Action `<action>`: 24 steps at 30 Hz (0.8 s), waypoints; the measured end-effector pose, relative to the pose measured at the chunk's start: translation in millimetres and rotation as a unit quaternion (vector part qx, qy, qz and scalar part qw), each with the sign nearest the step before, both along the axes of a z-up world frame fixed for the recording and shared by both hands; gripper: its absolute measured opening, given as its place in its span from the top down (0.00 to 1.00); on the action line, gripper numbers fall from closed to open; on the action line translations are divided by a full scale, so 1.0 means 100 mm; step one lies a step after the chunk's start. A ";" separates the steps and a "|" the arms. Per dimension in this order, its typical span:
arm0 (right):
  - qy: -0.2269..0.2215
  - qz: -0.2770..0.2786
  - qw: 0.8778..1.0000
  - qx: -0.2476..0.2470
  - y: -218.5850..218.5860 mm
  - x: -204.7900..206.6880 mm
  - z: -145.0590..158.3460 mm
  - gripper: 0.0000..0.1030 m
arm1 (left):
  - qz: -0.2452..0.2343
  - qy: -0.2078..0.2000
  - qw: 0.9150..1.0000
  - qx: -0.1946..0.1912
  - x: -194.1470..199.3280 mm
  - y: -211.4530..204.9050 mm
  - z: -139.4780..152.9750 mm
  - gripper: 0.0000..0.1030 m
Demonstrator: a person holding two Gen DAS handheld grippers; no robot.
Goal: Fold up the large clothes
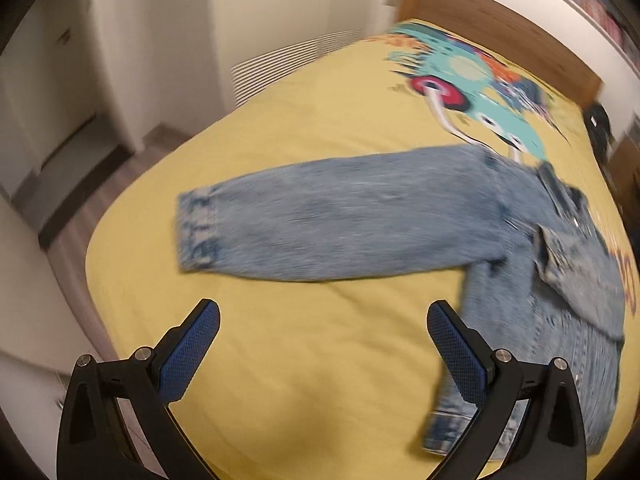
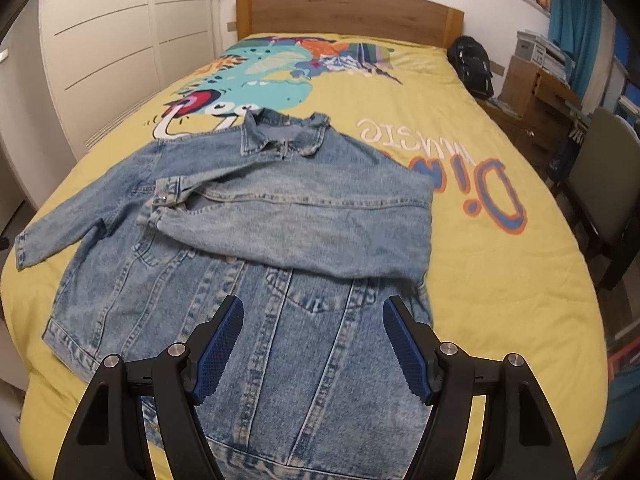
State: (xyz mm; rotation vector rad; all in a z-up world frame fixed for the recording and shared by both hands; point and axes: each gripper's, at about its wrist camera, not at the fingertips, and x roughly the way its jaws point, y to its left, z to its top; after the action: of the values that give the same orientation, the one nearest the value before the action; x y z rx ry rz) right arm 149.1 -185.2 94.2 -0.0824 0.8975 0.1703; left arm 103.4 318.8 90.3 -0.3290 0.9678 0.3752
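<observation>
A light blue denim jacket (image 2: 256, 248) lies front up on the yellow bed cover (image 2: 500, 280). One sleeve (image 2: 304, 224) is folded across its chest; the other sleeve (image 1: 332, 220) stretches out flat to the left, cuff (image 1: 198, 232) at its end. In the blurred left wrist view my left gripper (image 1: 323, 320) is open above bare cover, below that sleeve, with the jacket's hem corner by its right finger. My right gripper (image 2: 313, 316) is open above the jacket's lower front, nothing between its blue pads.
The bed has a wooden headboard (image 2: 348, 12) and a cartoon print (image 2: 256, 76). White wardrobe doors (image 2: 108, 40) stand along the left side. A black backpack (image 2: 470, 66), a desk with boxes (image 2: 536, 76) and a chair (image 2: 612, 184) are on the right.
</observation>
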 end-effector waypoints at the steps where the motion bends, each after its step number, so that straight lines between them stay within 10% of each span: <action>1: 0.004 -0.002 1.000 -0.001 0.00 0.01 -0.04 0.28 | 0.010 0.000 1.000 -0.008 -0.02 0.09 -0.02 0.01; 16: 0.053 -0.033 0.998 -0.013 -0.12 0.17 -0.46 0.28 | 0.122 -0.042 0.974 -0.184 -0.10 1.02 -0.44 0.02; 24: 0.071 -0.052 0.996 -0.022 -0.29 0.17 -0.58 0.28 | 0.164 -0.065 0.951 -0.253 -0.17 1.36 -0.72 0.31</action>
State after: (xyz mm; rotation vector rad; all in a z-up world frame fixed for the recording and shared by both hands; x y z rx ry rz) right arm 166.0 -213.9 35.7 -0.0643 1.0444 0.0590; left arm 86.5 455.0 18.5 -0.9782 0.8709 0.3972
